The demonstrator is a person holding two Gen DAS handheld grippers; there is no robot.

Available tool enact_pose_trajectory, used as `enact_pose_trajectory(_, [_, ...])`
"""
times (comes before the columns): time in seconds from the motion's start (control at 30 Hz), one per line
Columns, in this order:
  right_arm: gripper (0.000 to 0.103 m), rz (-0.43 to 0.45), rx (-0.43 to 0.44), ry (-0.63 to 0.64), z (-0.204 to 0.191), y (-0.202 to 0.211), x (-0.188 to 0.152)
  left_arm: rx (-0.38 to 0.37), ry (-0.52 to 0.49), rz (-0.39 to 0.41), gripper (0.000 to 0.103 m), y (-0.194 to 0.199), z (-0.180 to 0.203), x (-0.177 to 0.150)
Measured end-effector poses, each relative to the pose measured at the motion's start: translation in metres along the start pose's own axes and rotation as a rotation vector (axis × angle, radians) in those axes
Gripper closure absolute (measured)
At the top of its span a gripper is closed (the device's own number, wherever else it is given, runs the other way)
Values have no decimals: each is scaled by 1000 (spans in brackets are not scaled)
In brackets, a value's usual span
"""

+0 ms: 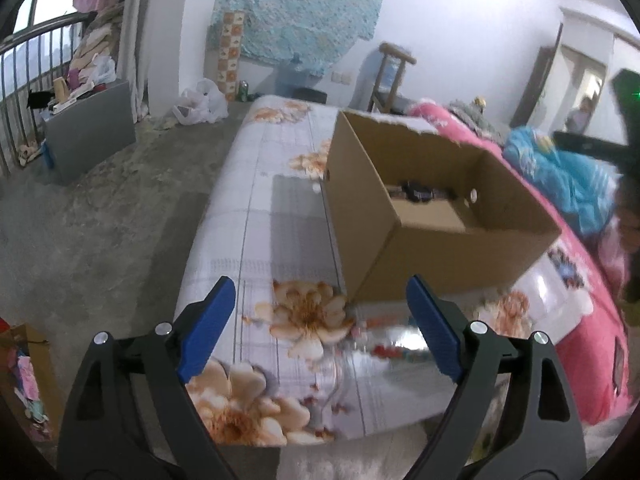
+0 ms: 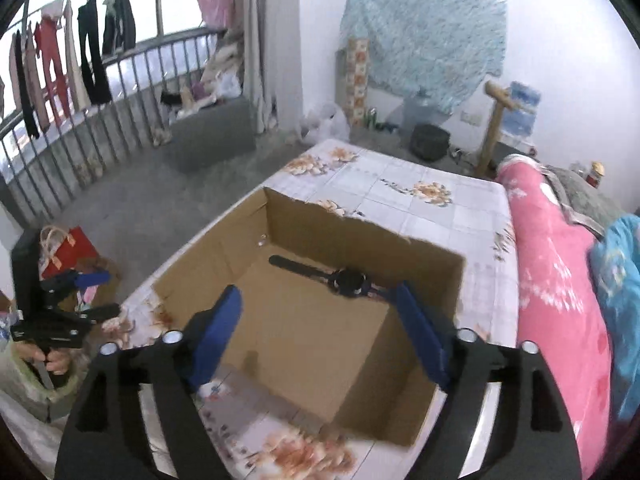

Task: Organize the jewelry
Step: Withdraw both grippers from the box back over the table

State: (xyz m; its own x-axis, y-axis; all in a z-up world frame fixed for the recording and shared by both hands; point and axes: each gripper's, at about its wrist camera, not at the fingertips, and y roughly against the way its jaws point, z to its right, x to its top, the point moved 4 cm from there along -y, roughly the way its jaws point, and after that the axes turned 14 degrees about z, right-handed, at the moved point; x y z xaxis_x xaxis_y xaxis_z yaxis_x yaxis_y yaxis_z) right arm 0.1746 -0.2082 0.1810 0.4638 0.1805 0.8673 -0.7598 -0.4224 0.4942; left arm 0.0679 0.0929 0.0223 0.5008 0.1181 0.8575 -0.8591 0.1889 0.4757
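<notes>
The left tongs [image 1: 320, 324] hang wide and empty over the bed [image 1: 280, 216], just short of the cardboard box [image 1: 440, 248]. The right tongs [image 2: 320, 332], also wide and empty, hover over the box [image 2: 320, 344], where the watch [image 2: 349, 281] lies near the far wall. Descend straight, clear of the rim.

matt brown cardboard box [image 2: 320, 340] on a smooth floral cloth bedsheet [image 2: 420, 208].

walls white [image 2: 560, 40] | floor grey concrete [image 1: 100, 208] | railing metal [image 2: 80, 120] | bed floral sheet [image 2: 420, 200]
</notes>
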Motion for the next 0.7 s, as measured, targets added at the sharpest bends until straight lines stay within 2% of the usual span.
enact_pose_trajectory(0.07, [10,25,-34,-5,-9,23,-16,4,-20,-25,18,2,3,-10])
enact_pose_trajectory(0.13, [6,42,-73,-5,-17,33,-32,9,-31,-54,18,1,6,-19])
enact_pose_trajectory(0.23, [6,44,-150,-9,-28,43,-59,24,-34,-118,18,-4,8,-39])
enact_pose_trajectory(0.33, [6,-11,-197,-46,-41,39,-94,43,-43,-153,18,-11,8,-52])
enact_pose_trajectory(0.43, [6,-72,-255,-31,-55,30,-123,50,-50,-181,18,-17,10,-63])
enact_pose_trajectory(0.53, [6,-112,-283,-52,-62,23,-142,53,-56,-204,18,-23,14,-70])
enact_pose_trajectory(0.63, [6,-105,-329,-40,-68,21,-151,55,-62,-216,18,-27,17,-73])
enact_pose_trajectory(0.7, [6,-61,-356,-28,-73,23,-152,62,-64,-227,18,-30,18,-76])
